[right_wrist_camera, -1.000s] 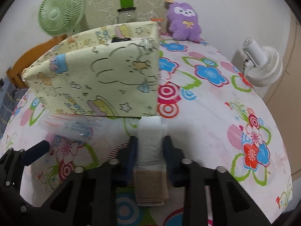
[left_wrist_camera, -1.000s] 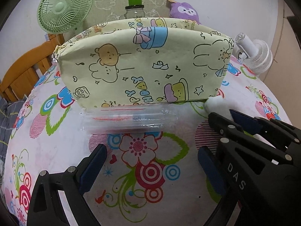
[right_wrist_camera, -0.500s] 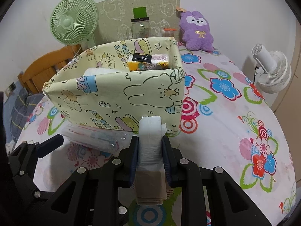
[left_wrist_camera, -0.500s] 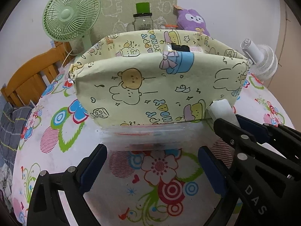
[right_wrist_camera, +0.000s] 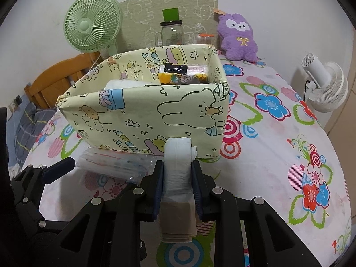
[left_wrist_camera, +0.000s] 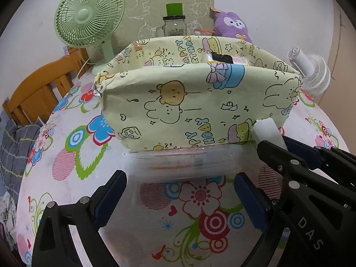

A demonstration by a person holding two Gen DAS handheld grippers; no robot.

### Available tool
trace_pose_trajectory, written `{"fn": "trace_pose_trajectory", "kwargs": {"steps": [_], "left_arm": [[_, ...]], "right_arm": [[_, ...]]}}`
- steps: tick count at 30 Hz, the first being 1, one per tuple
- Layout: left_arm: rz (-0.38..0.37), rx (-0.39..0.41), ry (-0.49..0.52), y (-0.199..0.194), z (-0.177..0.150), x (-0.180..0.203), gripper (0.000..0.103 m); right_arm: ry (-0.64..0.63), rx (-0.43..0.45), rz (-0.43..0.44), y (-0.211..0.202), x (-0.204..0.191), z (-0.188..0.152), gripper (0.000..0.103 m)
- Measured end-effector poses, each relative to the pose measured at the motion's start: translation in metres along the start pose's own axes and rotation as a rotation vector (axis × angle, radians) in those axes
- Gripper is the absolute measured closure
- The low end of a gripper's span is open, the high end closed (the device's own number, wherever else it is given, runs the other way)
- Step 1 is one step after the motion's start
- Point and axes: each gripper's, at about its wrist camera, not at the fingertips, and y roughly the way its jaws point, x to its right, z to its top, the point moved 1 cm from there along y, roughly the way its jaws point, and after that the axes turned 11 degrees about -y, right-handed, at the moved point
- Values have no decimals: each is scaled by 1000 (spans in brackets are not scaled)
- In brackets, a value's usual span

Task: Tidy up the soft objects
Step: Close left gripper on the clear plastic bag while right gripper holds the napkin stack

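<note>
across the flowered tablecloth (right_wrist_camera: 278, 160) a pale yellow cartoon-print storage box (right_wrist_camera: 155, 115) stands open-topped, near the middle. at the far left stands a green desk fan (right_wrist_camera: 92, 23), at the far right a white fan (right_wrist_camera: 327, 89), and a purple plush toy (right_wrist_camera: 238, 35) leans against the far wall beside a glass jar with a green lid (right_wrist_camera: 171, 31). inside the box lie a white bundle (right_wrist_camera: 124, 84) on the left and a yellow packet (right_wrist_camera: 183, 74) on the right. just near the box's front wall lies a clear plastic bag (left_wrist_camera: 189, 163). the right gripper (right_wrist_camera: 178, 189) is clenched on a rolled white soft pad (right_wrist_camera: 178, 158), lifted off the table close to the box's front wall. the left gripper (left_wrist_camera: 180, 200) is spread wide, holding nothing, with the plastic bag just beyond its fingers.
</note>
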Motion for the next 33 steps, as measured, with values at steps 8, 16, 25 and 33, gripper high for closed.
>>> {"fn": "trace_pose_trajectory", "kwargs": {"steps": [8, 16, 25, 33], "left_arm": [[-6, 12, 48, 4, 8, 7, 5], [-20, -24, 50, 18, 7, 14, 5], [-29, -13, 35, 17, 6, 13, 24], [-30, -5, 33, 10, 0, 15, 36]], "right_arm": [[34, 0, 9, 1, 6, 3, 76], [40, -11, 9, 4, 8, 1, 76], [49, -20, 13, 6, 12, -2, 76], [30, -23, 15, 5, 11, -3, 76]]}}
